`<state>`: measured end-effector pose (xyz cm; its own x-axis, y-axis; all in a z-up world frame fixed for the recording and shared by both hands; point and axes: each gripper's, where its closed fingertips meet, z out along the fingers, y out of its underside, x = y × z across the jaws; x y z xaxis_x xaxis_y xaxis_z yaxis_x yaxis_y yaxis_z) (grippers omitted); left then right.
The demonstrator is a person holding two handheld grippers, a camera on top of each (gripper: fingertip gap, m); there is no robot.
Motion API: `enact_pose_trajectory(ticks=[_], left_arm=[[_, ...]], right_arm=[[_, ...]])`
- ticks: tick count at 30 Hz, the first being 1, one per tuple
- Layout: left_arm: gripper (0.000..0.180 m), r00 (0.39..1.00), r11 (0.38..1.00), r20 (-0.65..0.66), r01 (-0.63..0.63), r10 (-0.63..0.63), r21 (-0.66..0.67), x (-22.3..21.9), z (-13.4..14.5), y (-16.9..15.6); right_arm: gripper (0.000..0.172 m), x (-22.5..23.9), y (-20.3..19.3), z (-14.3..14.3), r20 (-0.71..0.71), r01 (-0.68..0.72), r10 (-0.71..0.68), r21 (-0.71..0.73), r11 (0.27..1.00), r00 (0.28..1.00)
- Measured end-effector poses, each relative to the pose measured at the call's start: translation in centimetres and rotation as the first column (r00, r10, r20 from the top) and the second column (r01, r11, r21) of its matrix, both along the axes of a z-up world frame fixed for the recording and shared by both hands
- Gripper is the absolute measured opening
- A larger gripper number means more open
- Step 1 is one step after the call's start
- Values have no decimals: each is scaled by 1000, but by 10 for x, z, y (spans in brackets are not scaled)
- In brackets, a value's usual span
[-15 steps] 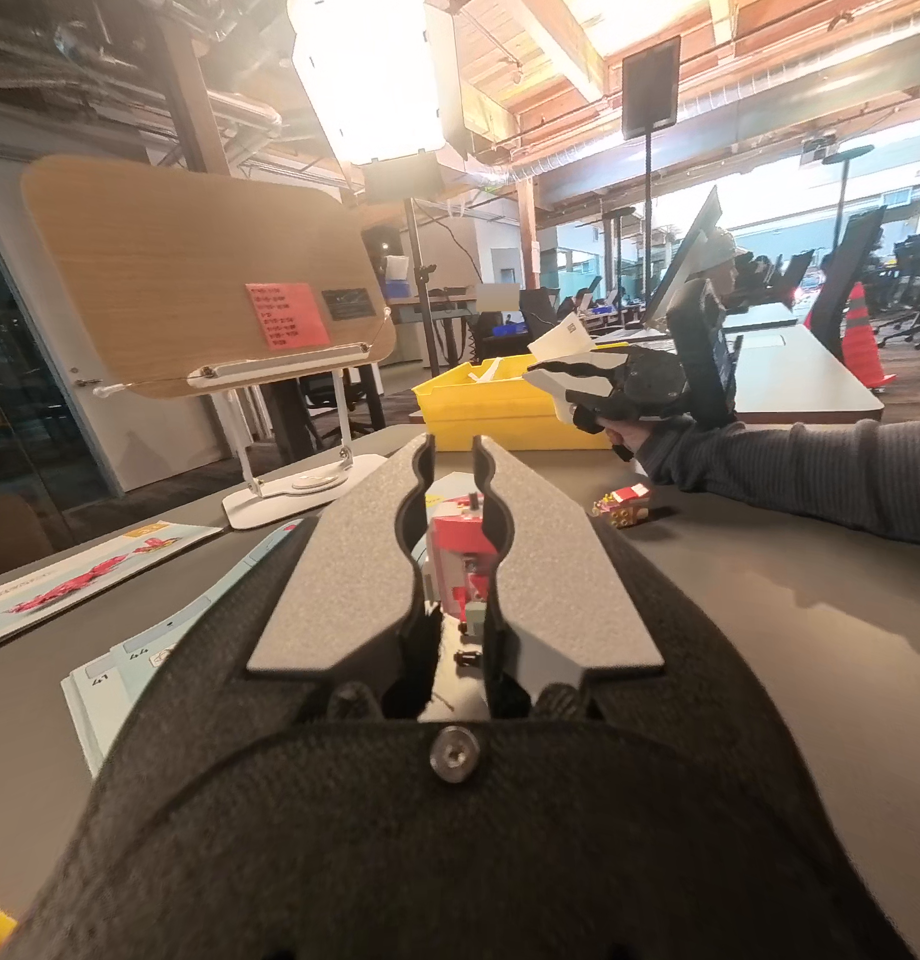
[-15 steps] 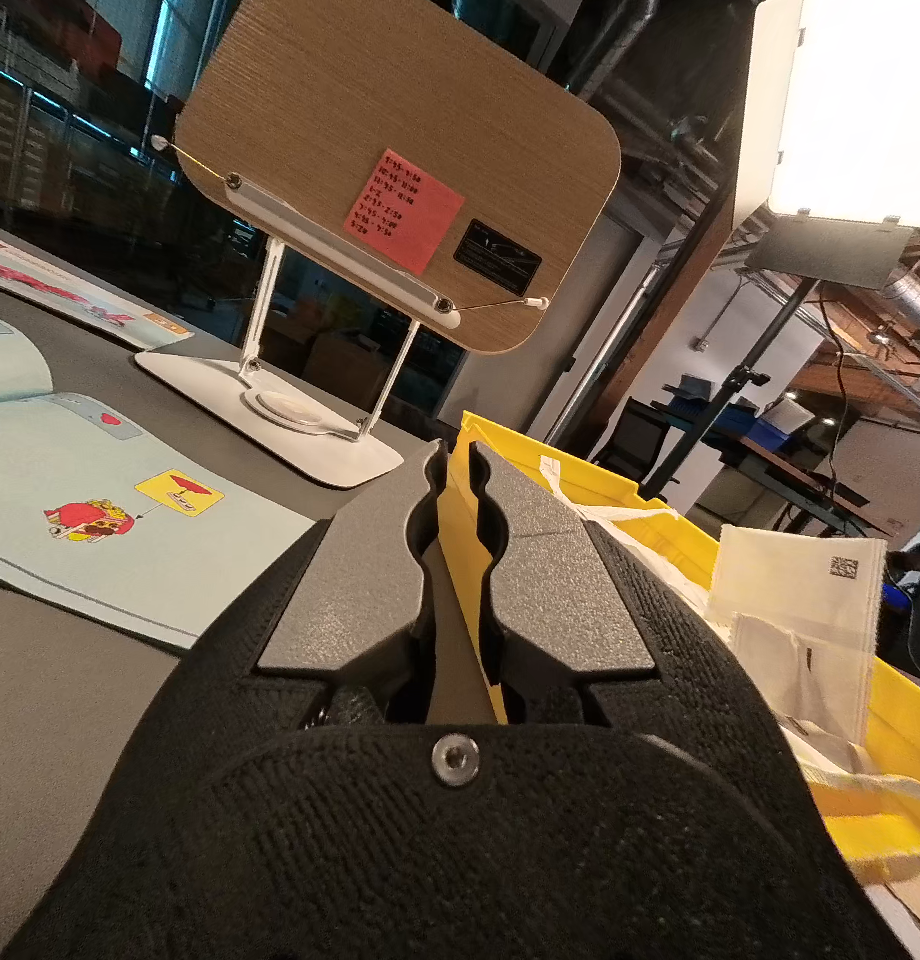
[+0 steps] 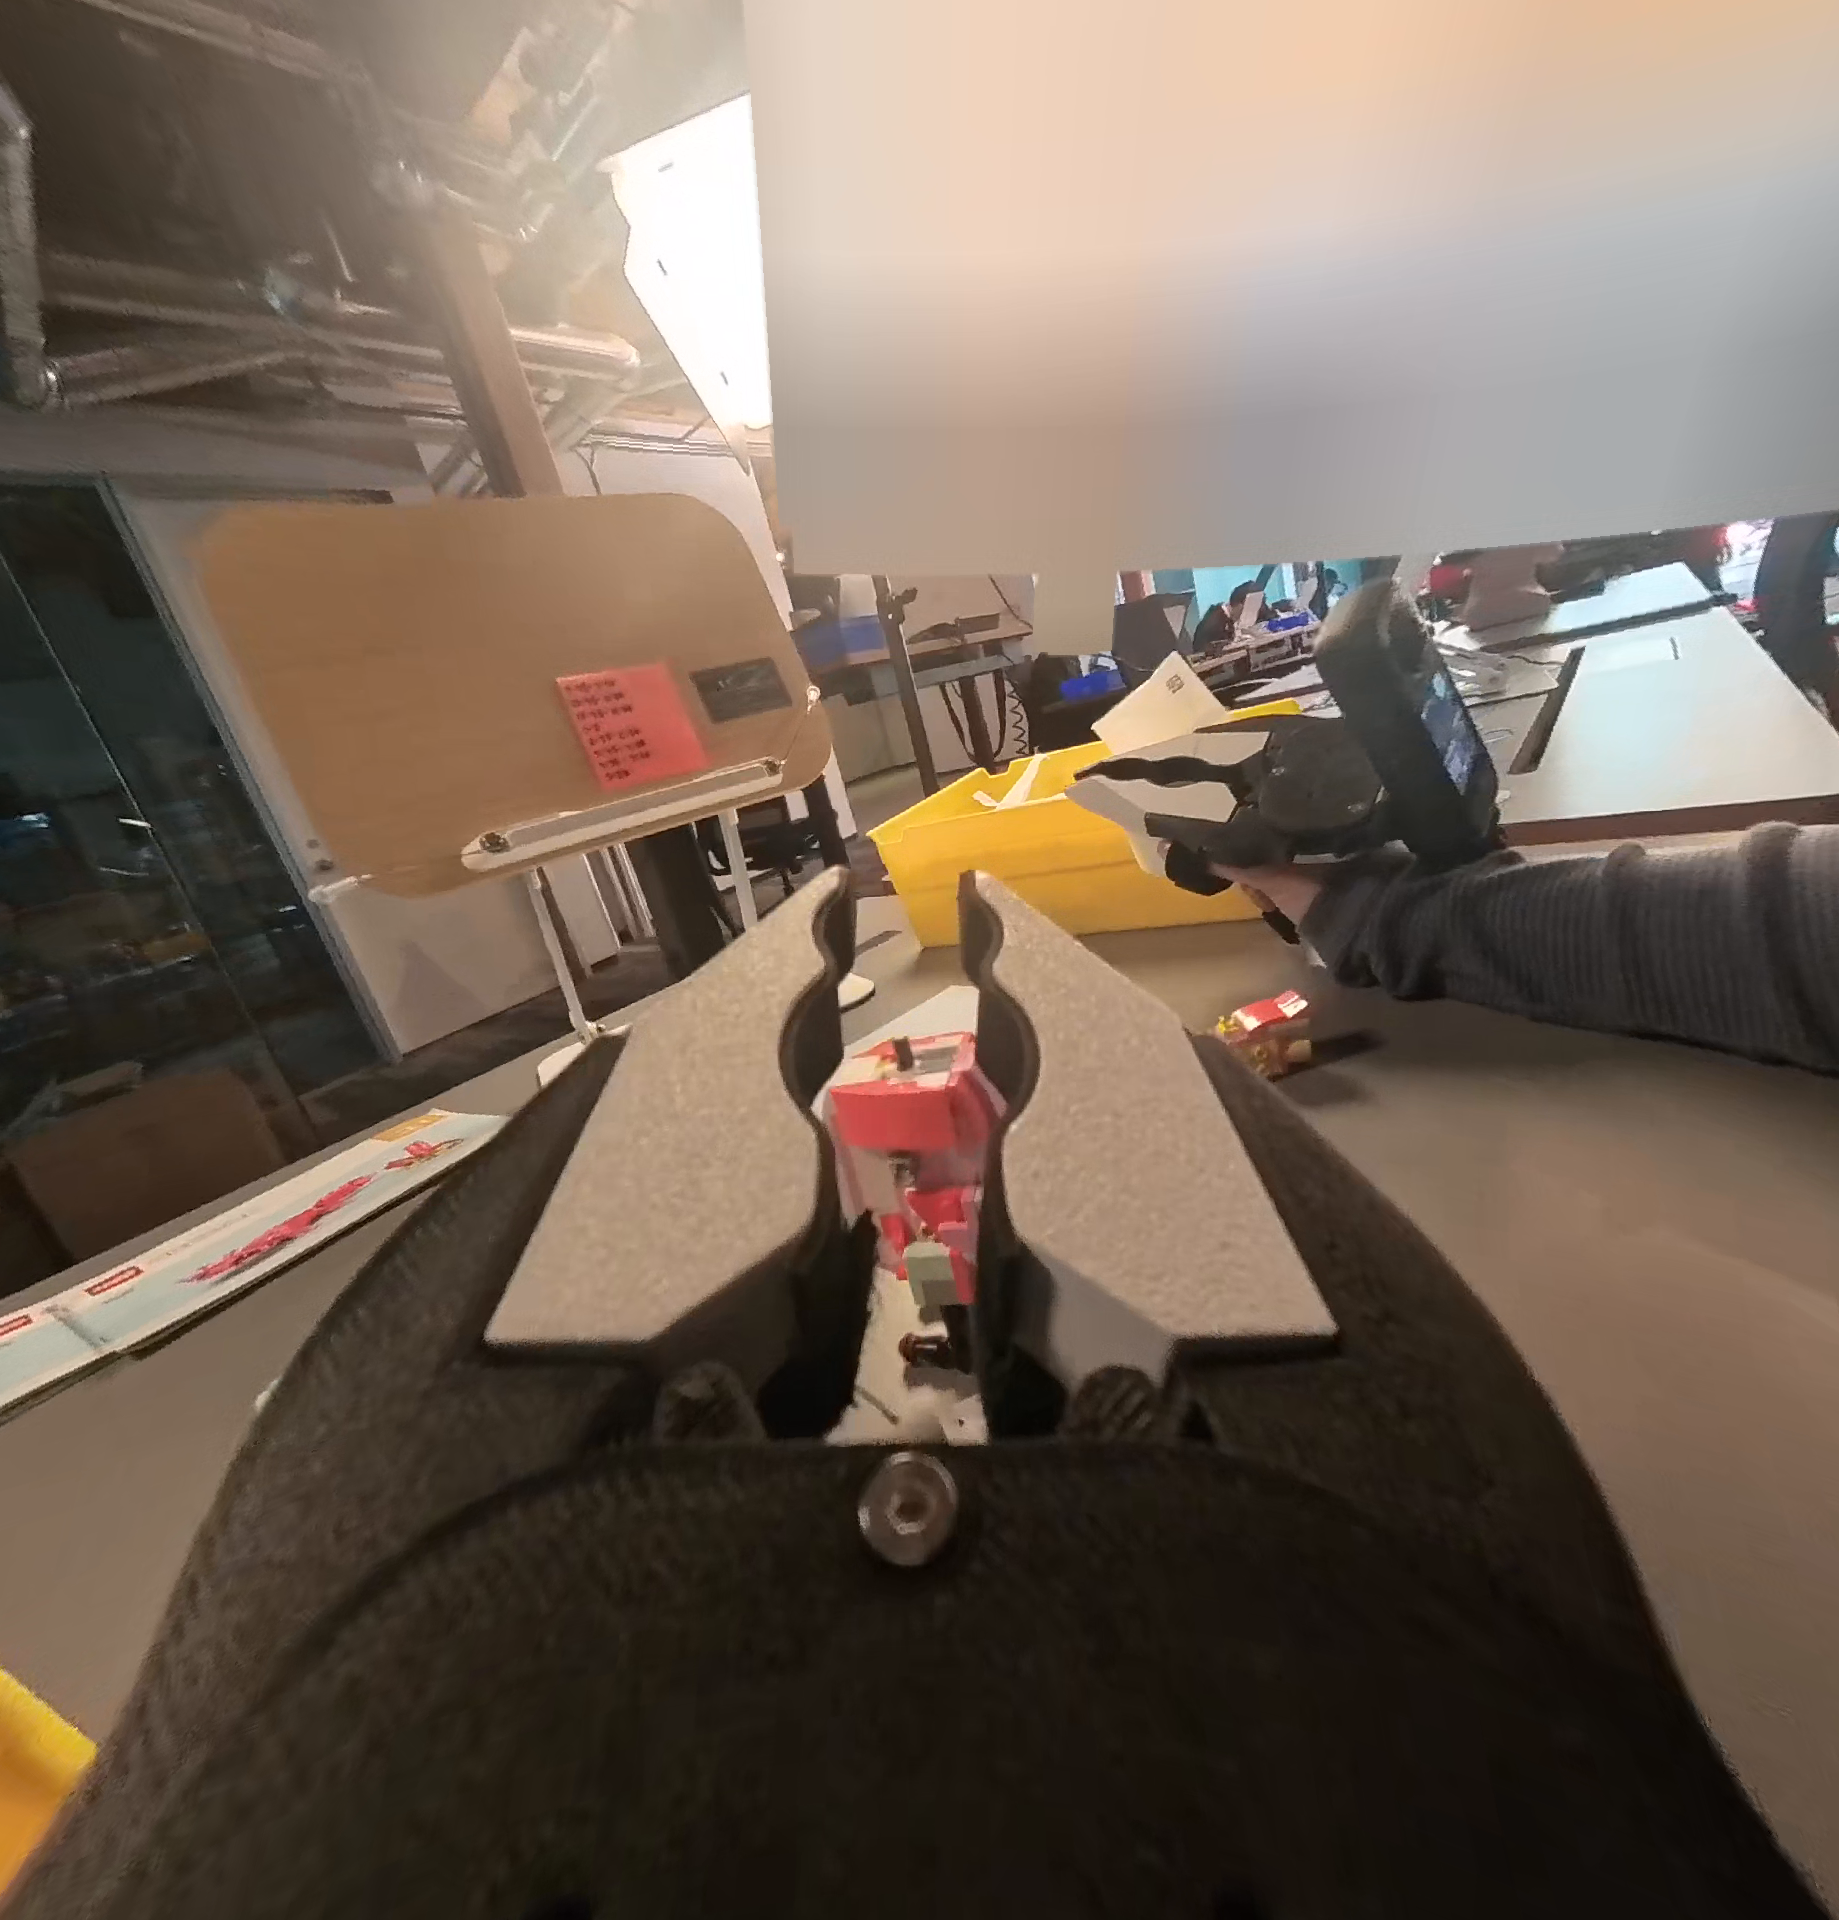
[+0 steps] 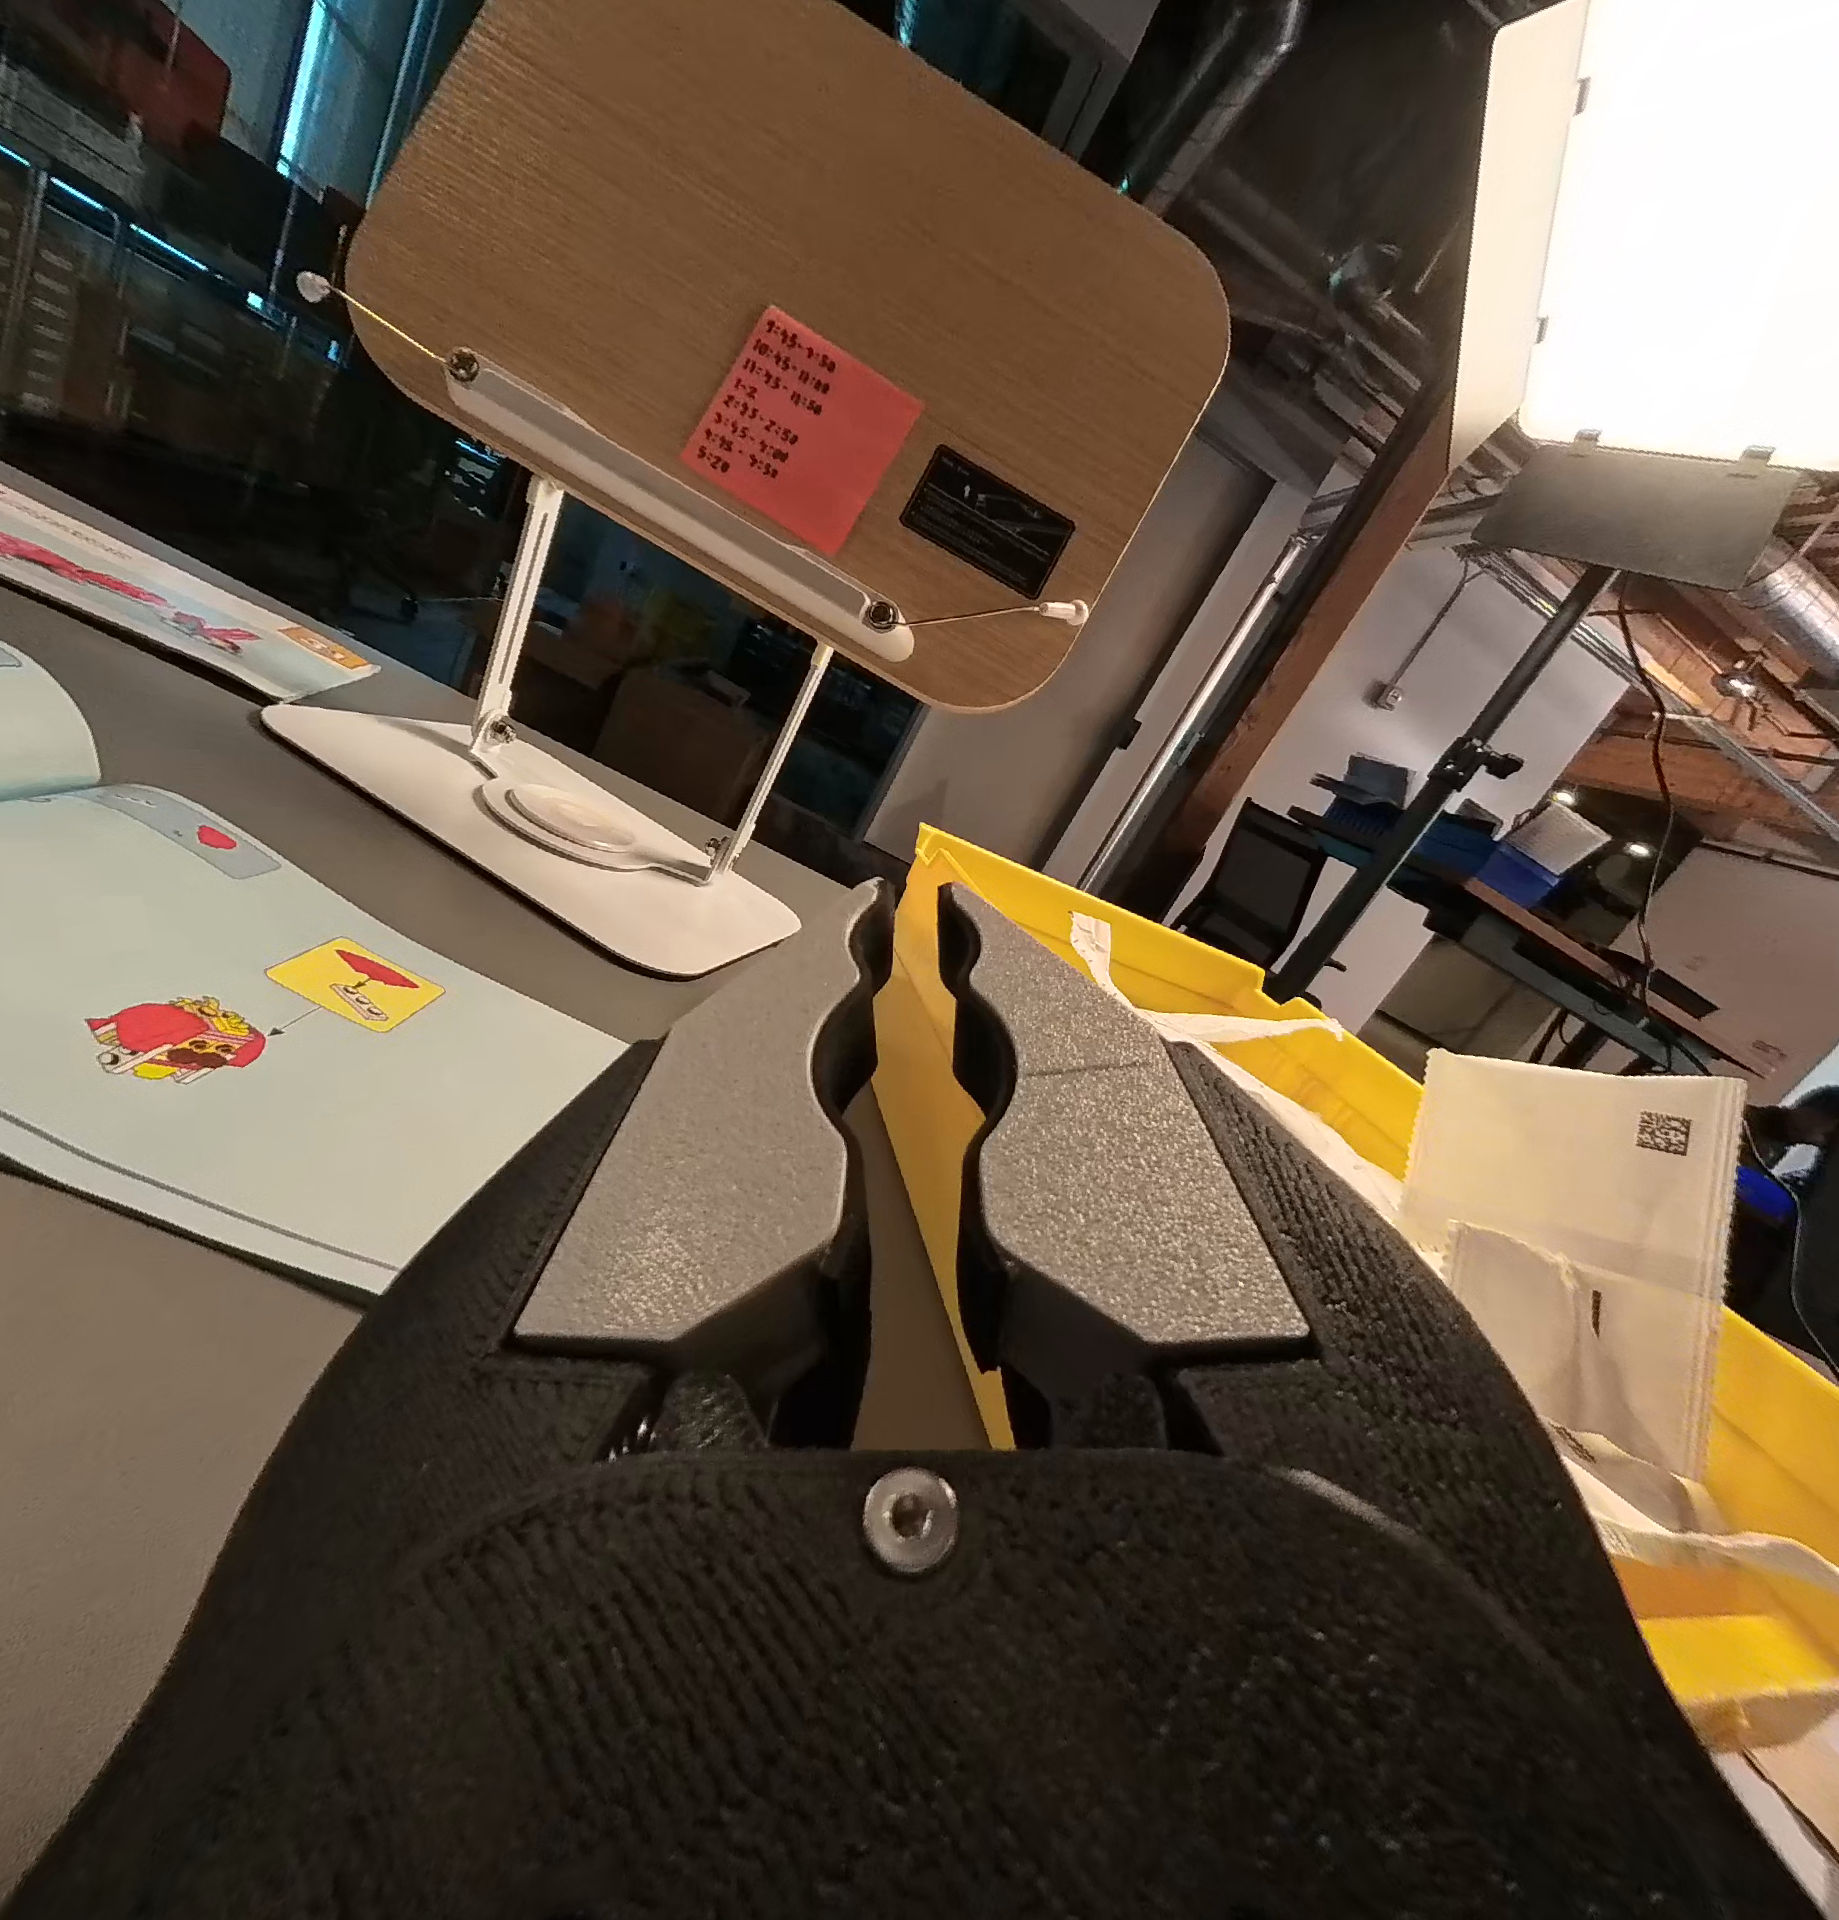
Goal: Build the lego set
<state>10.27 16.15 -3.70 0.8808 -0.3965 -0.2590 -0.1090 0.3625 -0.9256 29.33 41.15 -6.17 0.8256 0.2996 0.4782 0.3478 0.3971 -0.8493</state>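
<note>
My left gripper (image 3: 904,894) has its fingers apart around a small red and pink brick model (image 3: 910,1132). The model sits deep between the pads and leans against the right pad, with a thin dark gap at the left pad. Light paper shows beneath it. My right gripper (image 4: 912,904) is closed to a narrow slit with nothing between its fingers, and it hovers at the near corner of a yellow bin (image 4: 1154,966). It also shows in the left wrist view (image 3: 1086,774), held by a hand in a grey sleeve (image 3: 1621,935) beside the bin (image 3: 1019,862).
A wooden book stand (image 4: 790,312) on a white base stands at the table's far edge. An open instruction booklet (image 4: 219,1039) lies to its left. A small red and yellow brick piece (image 3: 1263,1029) lies on the grey table. White paper bags (image 4: 1569,1174) fill the bin. There is about 30 cm between the tips of the two grippers.
My left gripper's fingers have spread wider around the brick model, and its view has tilted. My right gripper has barely moved and stays nearly closed.
</note>
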Motion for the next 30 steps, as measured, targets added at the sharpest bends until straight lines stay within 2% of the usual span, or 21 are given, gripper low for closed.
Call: enact_pose_trajectory(ticks=[11, 30], left_arm=[[17, 999, 1000, -36, 16, -17, -1, 4, -3, 1], [16, 997, 997, 75, 13, -8, -73, -16, -10, 16]], right_arm=[[6, -1, 1, -1, 10, 0, 0, -1, 1000, 1000], [5, -5, 0, -1, 3, -14, 14, -4, 1000, 1000]])
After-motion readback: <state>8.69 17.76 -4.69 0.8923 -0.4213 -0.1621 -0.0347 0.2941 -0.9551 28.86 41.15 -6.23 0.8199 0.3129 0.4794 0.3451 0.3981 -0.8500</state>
